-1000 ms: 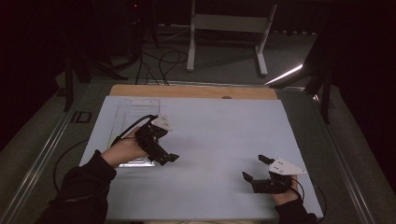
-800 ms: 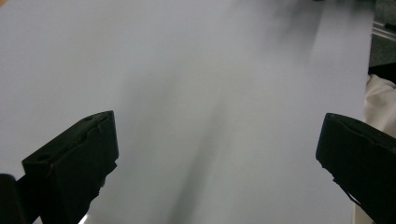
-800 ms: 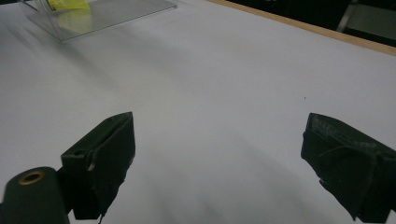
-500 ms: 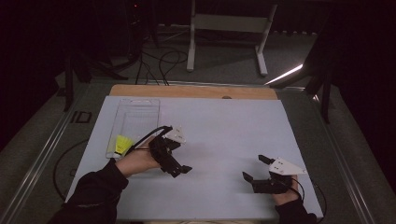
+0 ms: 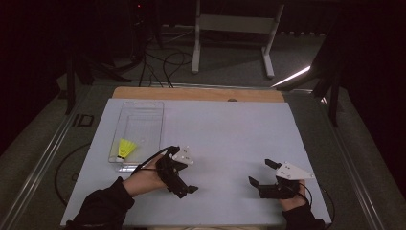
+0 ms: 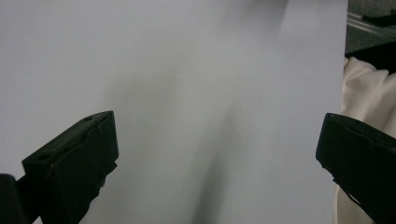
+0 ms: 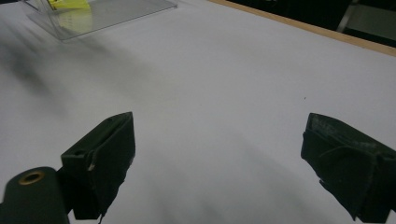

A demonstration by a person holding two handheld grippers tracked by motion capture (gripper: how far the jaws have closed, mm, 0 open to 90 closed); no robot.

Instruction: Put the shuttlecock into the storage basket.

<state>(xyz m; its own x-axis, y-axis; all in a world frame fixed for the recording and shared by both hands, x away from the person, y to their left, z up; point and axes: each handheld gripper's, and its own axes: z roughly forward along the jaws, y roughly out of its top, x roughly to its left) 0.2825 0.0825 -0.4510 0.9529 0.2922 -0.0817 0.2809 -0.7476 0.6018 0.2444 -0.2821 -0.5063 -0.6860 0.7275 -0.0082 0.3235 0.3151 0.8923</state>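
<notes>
A yellow shuttlecock (image 5: 125,147) lies in the near end of a clear plastic tray (image 5: 142,117) at the left of the white table. My left gripper (image 5: 188,174) hovers to the right of the tray's near corner, open and empty. In the left gripper view its jaws stand wide apart over bare white tabletop (image 6: 187,84). My right gripper (image 5: 261,172) rests near the front right of the table, also open with nothing in it. The right gripper view looks across the table to the tray (image 7: 107,14) and the shuttlecock (image 7: 70,4) far off.
A wooden strip (image 5: 201,94) runs along the table's far edge. Behind it stand a white frame stand (image 5: 234,26) and floor cables (image 5: 163,60). Cream cloth (image 6: 364,93) hangs past the table's edge in the left gripper view.
My left gripper has drawn away from the tray's near end, moving right and toward the person. The yellow shuttlecock it was covering now lies in the tray. The right gripper has stayed put.
</notes>
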